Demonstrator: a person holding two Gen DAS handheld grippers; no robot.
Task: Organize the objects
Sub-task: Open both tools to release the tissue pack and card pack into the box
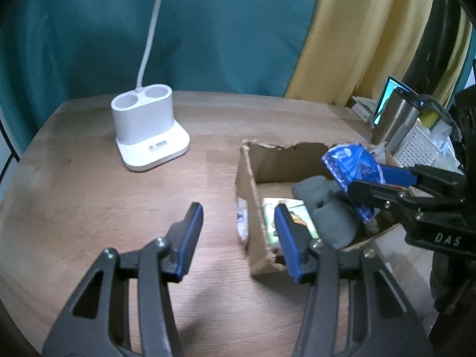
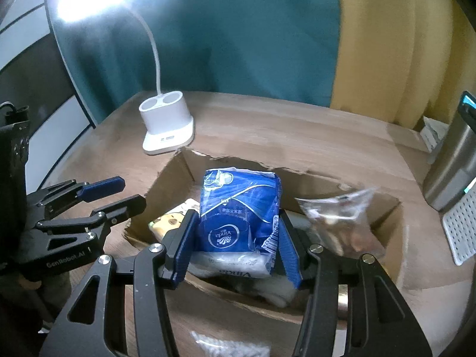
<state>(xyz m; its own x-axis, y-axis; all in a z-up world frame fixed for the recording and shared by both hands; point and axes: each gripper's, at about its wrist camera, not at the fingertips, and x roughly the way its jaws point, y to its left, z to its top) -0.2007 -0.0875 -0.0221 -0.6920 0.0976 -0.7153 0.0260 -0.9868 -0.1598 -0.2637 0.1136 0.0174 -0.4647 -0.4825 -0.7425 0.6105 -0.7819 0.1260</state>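
We grip the blue tissue pack [image 2: 241, 211] between our right gripper [image 2: 238, 247] fingers, above the open cardboard box [image 2: 166, 184] on the table [image 1: 89, 193]. Our left gripper [image 1: 238, 238] stands empty, fingers apart, at the box's left wall.

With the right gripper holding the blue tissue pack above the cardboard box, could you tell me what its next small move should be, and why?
Probably lower the blue tissue pack a little into the cardboard box before releasing. The right gripper is clamped on its sides and holds it over the open box, above items already inside. The left gripper is empty beside the box wall, clear of that path.
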